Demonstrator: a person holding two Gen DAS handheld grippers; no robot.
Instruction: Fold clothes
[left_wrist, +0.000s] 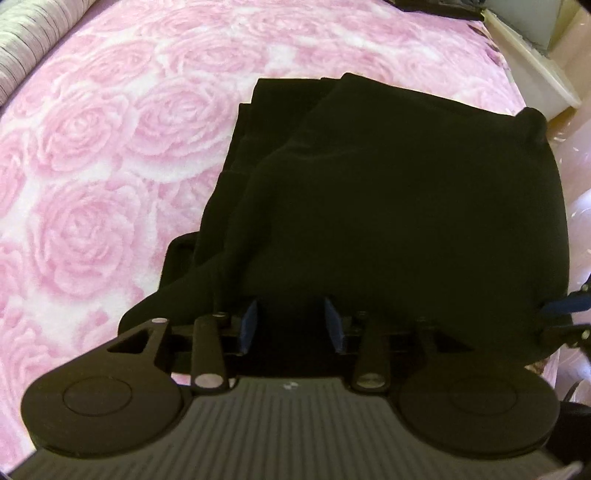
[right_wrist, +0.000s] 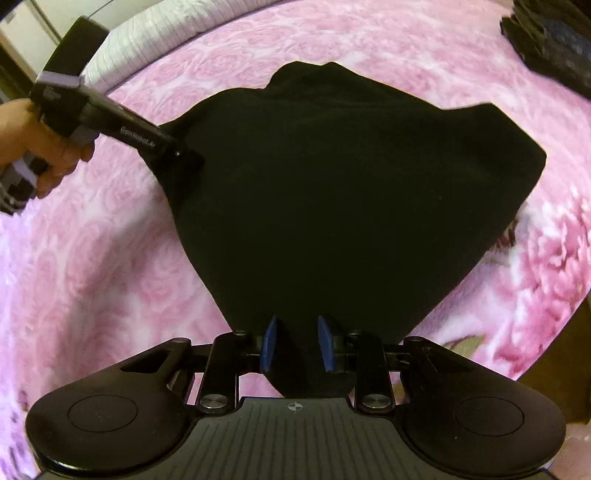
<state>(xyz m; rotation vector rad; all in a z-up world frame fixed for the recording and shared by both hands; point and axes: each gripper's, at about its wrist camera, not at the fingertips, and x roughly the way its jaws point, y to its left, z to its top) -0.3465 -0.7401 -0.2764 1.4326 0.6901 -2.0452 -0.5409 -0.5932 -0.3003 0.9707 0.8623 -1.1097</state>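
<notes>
A black garment (left_wrist: 388, 192) hangs stretched above the pink rose-patterned bedspread (left_wrist: 92, 166), partly folded, with layered edges showing on its left side. My left gripper (left_wrist: 291, 325) is shut on its near edge, and cloth drapes over the blue pads (left_wrist: 251, 325). In the right wrist view the same black garment (right_wrist: 332, 192) spreads out like a fan, with my right gripper (right_wrist: 295, 343) shut on its lower corner. The left gripper (right_wrist: 188, 157), held by a hand (right_wrist: 48, 147), pinches the garment's left corner. The right gripper (left_wrist: 554, 310) shows at the garment's right corner.
A striped bolster (right_wrist: 147, 48) lies along the far side of the bed. A dark pile of clothes (right_wrist: 554, 40) sits at the far right corner. White furniture (left_wrist: 535, 55) stands beyond the bed's edge. Open bedspread (right_wrist: 92, 277) stretches left of the garment.
</notes>
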